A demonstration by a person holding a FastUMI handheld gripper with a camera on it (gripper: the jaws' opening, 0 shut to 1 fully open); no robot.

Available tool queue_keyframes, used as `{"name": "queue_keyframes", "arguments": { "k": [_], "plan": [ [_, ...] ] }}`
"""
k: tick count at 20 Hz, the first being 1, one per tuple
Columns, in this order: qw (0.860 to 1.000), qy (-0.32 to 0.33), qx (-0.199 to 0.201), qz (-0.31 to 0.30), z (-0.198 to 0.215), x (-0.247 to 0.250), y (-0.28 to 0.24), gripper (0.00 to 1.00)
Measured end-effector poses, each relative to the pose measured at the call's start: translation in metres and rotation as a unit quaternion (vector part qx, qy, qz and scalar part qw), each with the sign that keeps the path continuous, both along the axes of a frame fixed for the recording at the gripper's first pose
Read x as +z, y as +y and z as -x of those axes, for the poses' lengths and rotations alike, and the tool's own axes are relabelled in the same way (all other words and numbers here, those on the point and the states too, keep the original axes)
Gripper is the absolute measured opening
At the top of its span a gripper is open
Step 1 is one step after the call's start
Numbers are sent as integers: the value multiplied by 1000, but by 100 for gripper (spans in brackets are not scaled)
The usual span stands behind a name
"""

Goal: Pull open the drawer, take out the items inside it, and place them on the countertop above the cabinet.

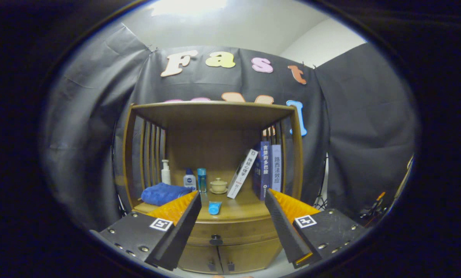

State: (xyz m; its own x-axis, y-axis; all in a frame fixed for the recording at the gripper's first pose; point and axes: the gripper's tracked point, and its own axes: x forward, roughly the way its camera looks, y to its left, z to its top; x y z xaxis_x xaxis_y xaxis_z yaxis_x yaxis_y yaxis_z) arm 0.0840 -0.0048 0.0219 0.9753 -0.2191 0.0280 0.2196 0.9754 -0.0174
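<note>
Three books stand on the cabinet's surface, and their spines carry the only writing I can make out. The white book (242, 173), leaning to the right against the others, has dark Chinese characters down its spine that look like 拖延心理学. The dark blue book (264, 170) next to it reads 贪婪的多巴胺 in pale characters. The light grey book (276, 170) at the far right reads 路西法效应. Smaller print at the foot of each spine is too fine to read.

The claw (232, 196), its fingers spread wide apart on nothing, wears a square black-and-white coded marker on each side, the left marker (160, 224) and the right marker (305, 221); neither carries letters.
</note>
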Motion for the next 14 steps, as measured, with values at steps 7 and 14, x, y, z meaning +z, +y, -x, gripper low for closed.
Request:
{"name": "queue_keyframes", "arguments": {
  "k": [7,14],
  "plan": [
    [1000,-6,-12,3,38,13,-15,97],
    [998,9,42,47,52,0,-13,86]
  ]
}}
